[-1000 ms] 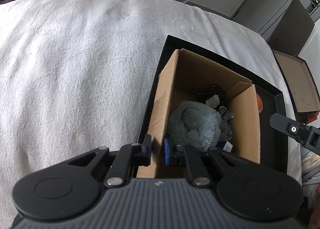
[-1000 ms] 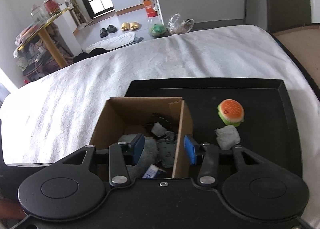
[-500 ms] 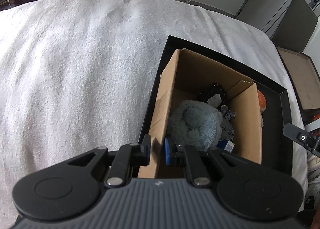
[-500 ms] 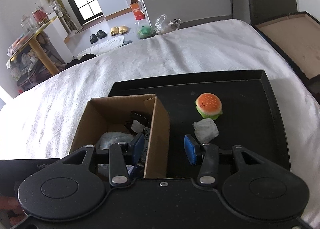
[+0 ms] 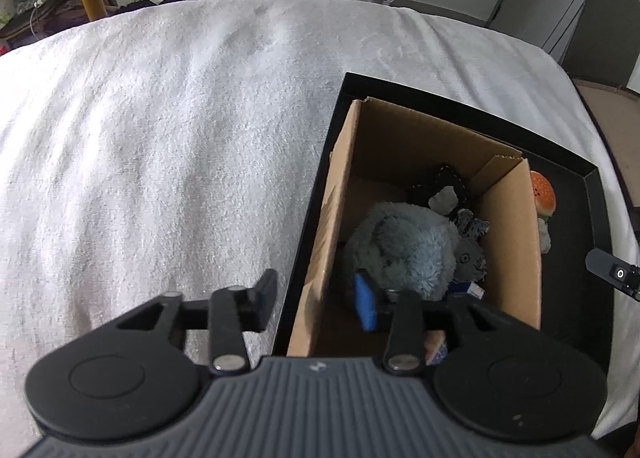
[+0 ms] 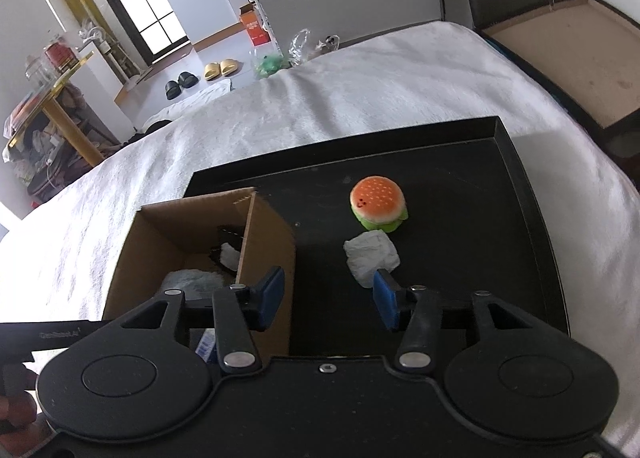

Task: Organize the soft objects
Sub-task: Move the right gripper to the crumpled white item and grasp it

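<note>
One box (image 5: 516,242) stands on one tray (image 6: 520,194), lower right of the left view; two toys lie outside it, a burger (image 6: 378,204) and a white wad (image 6: 370,256); left gripper (image 5: 316,300), earlier nearly together on the box wall, now spread across it; right gripper (image 6: 328,294) apart, shifted toward the wad; only the left view shows the blue plush (image 5: 404,246) clearly
</note>
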Motion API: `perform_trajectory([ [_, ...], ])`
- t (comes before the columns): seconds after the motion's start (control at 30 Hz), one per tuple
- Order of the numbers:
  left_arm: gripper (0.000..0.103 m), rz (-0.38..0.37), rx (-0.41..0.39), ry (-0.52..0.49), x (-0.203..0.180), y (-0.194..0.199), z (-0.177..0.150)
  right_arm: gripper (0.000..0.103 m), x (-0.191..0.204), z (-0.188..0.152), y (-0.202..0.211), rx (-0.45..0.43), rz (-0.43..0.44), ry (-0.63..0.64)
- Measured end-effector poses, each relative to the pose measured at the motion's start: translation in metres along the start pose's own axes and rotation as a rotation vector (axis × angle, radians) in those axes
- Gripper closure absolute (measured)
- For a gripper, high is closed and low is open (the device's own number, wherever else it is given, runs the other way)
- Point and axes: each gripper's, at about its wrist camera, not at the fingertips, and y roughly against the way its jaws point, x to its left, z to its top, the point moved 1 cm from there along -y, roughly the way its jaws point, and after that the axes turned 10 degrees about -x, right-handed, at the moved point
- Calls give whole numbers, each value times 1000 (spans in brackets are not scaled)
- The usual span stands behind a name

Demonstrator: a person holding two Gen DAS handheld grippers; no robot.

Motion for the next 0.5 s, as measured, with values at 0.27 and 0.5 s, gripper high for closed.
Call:
perform_trajectory([
  [0.27, 50, 51, 7, -25, -9, -6, 2, 53, -22, -5, -19, 14, 17, -33],
  [0.5, 49, 98, 18, -47, -17, -14, 3, 47, -36, -11, -38, 13, 43, -38],
])
